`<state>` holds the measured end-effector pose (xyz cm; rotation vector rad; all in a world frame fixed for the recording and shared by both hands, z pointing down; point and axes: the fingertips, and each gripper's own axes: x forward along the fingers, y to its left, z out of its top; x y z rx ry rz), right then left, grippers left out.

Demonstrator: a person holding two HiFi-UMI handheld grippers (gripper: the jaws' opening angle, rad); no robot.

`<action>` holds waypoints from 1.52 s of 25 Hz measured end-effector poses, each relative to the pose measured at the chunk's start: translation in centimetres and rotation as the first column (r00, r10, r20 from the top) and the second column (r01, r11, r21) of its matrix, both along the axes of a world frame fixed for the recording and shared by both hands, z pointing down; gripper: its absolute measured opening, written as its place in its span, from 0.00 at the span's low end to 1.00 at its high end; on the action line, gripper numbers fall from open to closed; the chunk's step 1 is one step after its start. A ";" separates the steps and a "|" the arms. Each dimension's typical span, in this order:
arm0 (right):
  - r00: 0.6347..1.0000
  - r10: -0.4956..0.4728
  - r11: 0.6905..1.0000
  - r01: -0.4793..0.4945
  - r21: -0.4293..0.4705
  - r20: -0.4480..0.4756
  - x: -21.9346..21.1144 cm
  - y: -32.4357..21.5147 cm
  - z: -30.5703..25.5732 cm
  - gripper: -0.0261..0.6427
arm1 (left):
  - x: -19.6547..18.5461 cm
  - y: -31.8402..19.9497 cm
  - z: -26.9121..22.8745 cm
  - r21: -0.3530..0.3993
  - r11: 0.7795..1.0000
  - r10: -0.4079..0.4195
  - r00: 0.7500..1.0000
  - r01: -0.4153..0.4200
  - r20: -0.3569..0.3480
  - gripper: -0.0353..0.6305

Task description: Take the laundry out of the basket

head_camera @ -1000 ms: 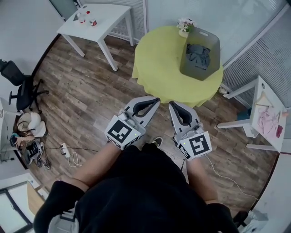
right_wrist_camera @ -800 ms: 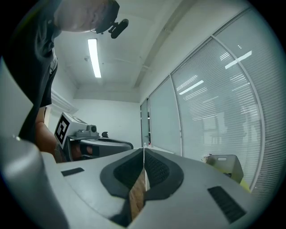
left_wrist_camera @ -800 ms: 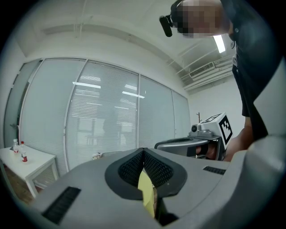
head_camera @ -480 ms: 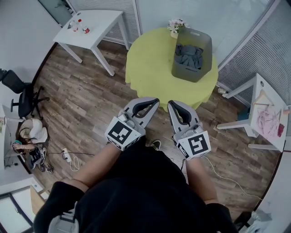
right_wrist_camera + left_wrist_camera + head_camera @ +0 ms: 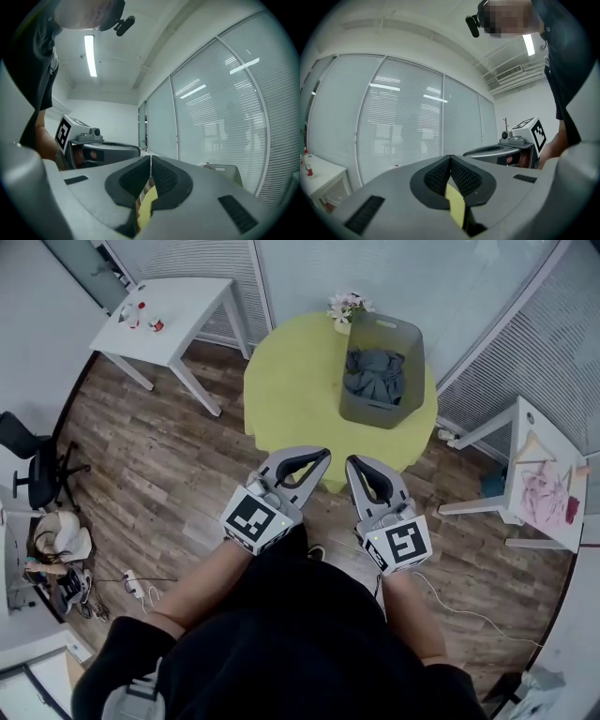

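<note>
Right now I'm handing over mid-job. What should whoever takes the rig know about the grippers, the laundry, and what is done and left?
Left hand-held gripper: shut, empty.
Right hand-held gripper: shut, empty.
Both are side by side, short of the yellow table.
The grey basket stands on the table with the laundry inside.
Done: nothing taken out.
Left: reach the basket, lift the laundry out.

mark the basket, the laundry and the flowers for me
basket (image 5: 373, 416): head view, its near grey wall.
laundry (image 5: 375, 377): head view, middle of the grey pile inside the basket.
flowers (image 5: 345, 306): head view, the blossoms on top.
</note>
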<state>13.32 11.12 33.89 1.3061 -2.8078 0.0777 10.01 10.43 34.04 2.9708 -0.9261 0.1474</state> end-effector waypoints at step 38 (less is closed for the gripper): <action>0.931 0.362 0.922 -0.366 -0.127 -0.048 5.4 -28.1 5.2 0.08 | 4.1 -28.5 3.6 -0.014 0.989 0.144 0.986 -0.146 -0.078 0.06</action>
